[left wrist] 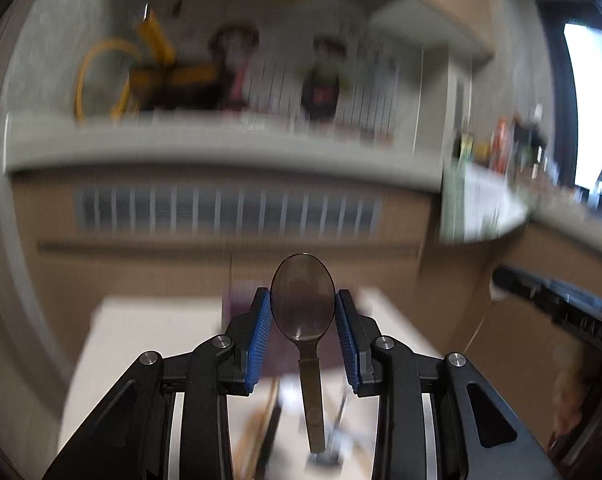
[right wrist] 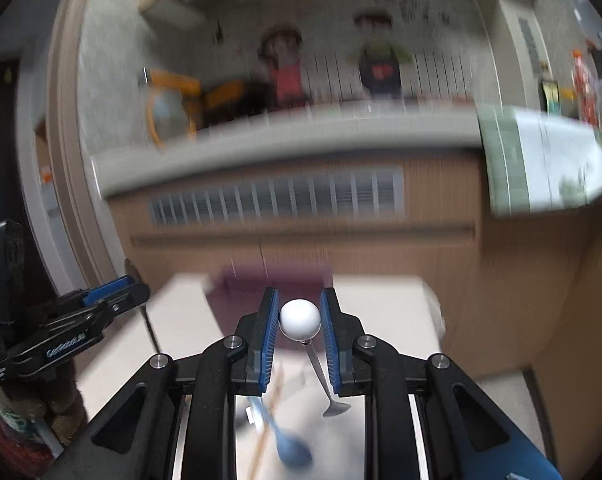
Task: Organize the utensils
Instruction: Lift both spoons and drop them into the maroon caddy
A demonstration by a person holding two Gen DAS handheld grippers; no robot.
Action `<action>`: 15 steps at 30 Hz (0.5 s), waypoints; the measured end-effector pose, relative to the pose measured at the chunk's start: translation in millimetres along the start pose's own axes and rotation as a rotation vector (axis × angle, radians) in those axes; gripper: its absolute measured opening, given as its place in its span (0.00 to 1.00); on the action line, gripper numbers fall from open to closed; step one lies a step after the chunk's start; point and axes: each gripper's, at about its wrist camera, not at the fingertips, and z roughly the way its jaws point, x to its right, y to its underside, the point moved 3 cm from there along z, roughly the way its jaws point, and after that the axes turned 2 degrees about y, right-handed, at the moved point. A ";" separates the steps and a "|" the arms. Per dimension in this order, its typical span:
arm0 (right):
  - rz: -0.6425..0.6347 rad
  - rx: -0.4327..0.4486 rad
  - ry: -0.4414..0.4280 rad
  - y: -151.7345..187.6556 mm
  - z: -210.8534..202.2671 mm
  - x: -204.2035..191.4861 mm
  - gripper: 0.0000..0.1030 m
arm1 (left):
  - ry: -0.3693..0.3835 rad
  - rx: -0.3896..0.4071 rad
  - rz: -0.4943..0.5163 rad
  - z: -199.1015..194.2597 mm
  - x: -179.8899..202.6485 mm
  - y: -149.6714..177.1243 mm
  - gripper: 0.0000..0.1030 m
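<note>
Left gripper [left wrist: 303, 314]: blue pads closed onto the bowl of a smoky translucent spoon [left wrist: 303, 300]. Pads touch the bowl's two edges. Bowl points away from the camera, handle runs back toward the gripper body. Spoon is held up off the white tabletop [left wrist: 141, 332].

Right gripper [right wrist: 300, 318]: pads closed on the white ball end [right wrist: 300, 320] of a thin metal utensil [right wrist: 321, 376]. Its shaft hangs down and ends in a small scoop-like tip above the tabletop. Can't tell exactly what kind of utensil it is.

From the right wrist view, the left gripper shows at the left edge, raised beside the tabletop.

On the tabletop below the right gripper: a blue spoon [right wrist: 291, 446] and a pale wooden stick [right wrist: 267, 428], possibly a chopstick, crossing or lying just beside each other; too blurred to tell which. A dark purple box or tray [right wrist: 269, 280] sits at the far edge of the tabletop, beyond both grippers.

Background is heavily motion-blurred: wooden cabinet with a slatted vent [right wrist: 277, 198], a grey ledge above it, two cartoon figures on the wall [right wrist: 377, 60], some yellow items to the left.
</note>
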 end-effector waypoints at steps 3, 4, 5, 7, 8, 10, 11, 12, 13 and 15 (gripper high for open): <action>0.010 0.030 -0.053 -48.7 14.8 -7.3 0.19 | 0.014 0.078 -0.034 17.8 -7.7 -57.6 0.32; 0.017 0.025 -0.086 -64.8 28.3 -10.2 0.19 | -0.001 0.108 -0.049 28.7 -13.1 -71.6 0.32; 0.021 0.022 -0.102 -73.3 39.7 -12.0 0.19 | -0.012 0.132 -0.057 38.2 -17.6 -80.2 0.32; 0.024 0.013 -0.114 -80.2 63.1 -14.8 0.19 | -0.037 0.167 -0.064 56.9 -26.6 -88.4 0.32; 0.021 0.011 -0.116 -78.9 72.4 -16.1 0.19 | -0.039 0.176 -0.063 63.1 -30.7 -88.9 0.32; 0.008 0.004 -0.115 -73.9 92.7 -20.4 0.19 | -0.043 0.189 -0.058 79.6 -37.9 -83.5 0.32; 0.003 -0.010 -0.110 -67.9 106.9 -21.4 0.19 | -0.044 0.186 -0.058 90.1 -41.6 -79.4 0.33; 0.003 -0.030 -0.109 -60.3 121.3 -21.5 0.19 | -0.045 0.175 -0.058 97.5 -43.5 -73.6 0.33; 0.005 -0.047 -0.108 -53.9 132.4 -20.9 0.19 | -0.044 0.155 -0.068 107.7 -48.6 -66.9 0.33; 0.017 -0.082 -0.087 -38.3 151.9 -17.1 0.19 | -0.024 0.091 -0.100 128.5 -59.3 -48.8 0.33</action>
